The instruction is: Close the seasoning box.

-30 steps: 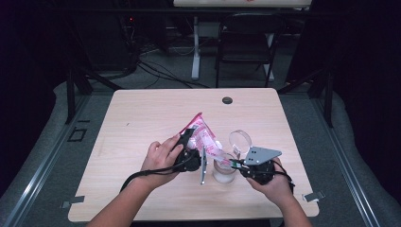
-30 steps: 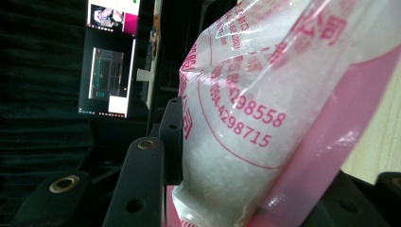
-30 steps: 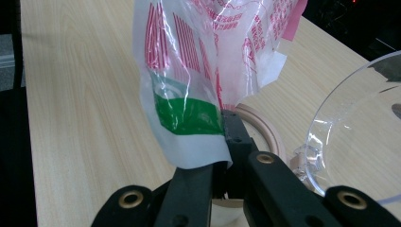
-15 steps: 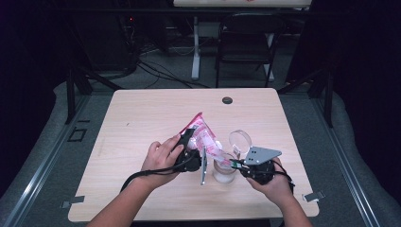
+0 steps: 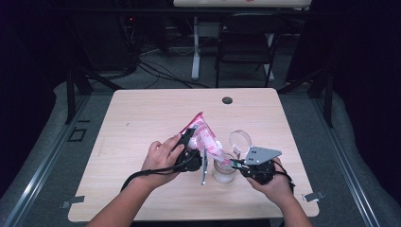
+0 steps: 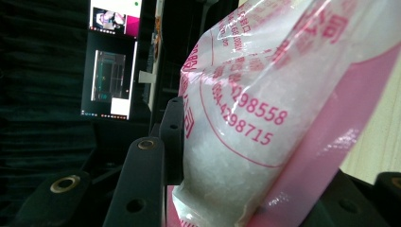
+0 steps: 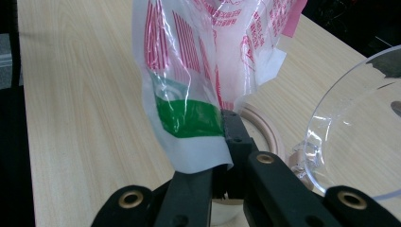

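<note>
A pink and white plastic bag (image 5: 206,137) of white granules hangs tilted over a small clear jar (image 5: 223,173) near the table's front edge. My left gripper (image 5: 191,137) is shut on the bag's upper part; in the left gripper view the bag (image 6: 265,118) sits between the jaws of that gripper (image 6: 246,161). From the right, my right gripper (image 5: 235,164) is shut on the bag's lower end. In the right gripper view that gripper (image 7: 224,146) pinches the bag's (image 7: 198,85) white and green edge just above the jar's rim (image 7: 267,130).
The jar's clear hinged lid (image 5: 240,140) stands open behind it, seen large as the lid (image 7: 364,127) in the right gripper view. The wooden table (image 5: 142,118) has a black round grommet (image 5: 227,100) at its far edge. A chair (image 5: 246,42) stands beyond the table.
</note>
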`<state>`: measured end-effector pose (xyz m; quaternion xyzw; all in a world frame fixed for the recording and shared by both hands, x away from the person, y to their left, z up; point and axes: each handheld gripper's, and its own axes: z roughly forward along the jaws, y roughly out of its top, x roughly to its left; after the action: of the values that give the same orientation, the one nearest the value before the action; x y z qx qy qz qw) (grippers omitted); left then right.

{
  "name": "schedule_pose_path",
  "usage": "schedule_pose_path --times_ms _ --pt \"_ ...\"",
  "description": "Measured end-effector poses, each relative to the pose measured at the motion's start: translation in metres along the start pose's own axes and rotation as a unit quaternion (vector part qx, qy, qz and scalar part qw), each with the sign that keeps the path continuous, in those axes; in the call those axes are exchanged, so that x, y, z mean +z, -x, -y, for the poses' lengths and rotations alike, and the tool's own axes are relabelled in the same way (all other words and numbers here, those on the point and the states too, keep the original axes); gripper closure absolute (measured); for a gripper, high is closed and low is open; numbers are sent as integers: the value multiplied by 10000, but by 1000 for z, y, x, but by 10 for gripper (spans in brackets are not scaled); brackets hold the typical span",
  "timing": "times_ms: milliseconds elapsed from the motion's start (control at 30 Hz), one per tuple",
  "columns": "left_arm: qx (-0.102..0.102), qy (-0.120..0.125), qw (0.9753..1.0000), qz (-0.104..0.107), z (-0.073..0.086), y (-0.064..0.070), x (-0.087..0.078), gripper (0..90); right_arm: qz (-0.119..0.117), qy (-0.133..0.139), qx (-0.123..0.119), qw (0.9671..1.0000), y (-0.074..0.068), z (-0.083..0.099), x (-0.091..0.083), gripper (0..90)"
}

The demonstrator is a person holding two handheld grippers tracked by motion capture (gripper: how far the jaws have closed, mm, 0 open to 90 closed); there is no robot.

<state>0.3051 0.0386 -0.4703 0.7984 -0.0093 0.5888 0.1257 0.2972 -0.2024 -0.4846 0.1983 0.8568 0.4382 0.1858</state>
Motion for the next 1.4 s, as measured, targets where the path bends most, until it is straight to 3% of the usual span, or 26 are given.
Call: schedule_pose_path --times_ms 1400 --pt "40 28 10000 -52 -2 -2 0 648 -5 -4 12 10000 1 1 0 900"
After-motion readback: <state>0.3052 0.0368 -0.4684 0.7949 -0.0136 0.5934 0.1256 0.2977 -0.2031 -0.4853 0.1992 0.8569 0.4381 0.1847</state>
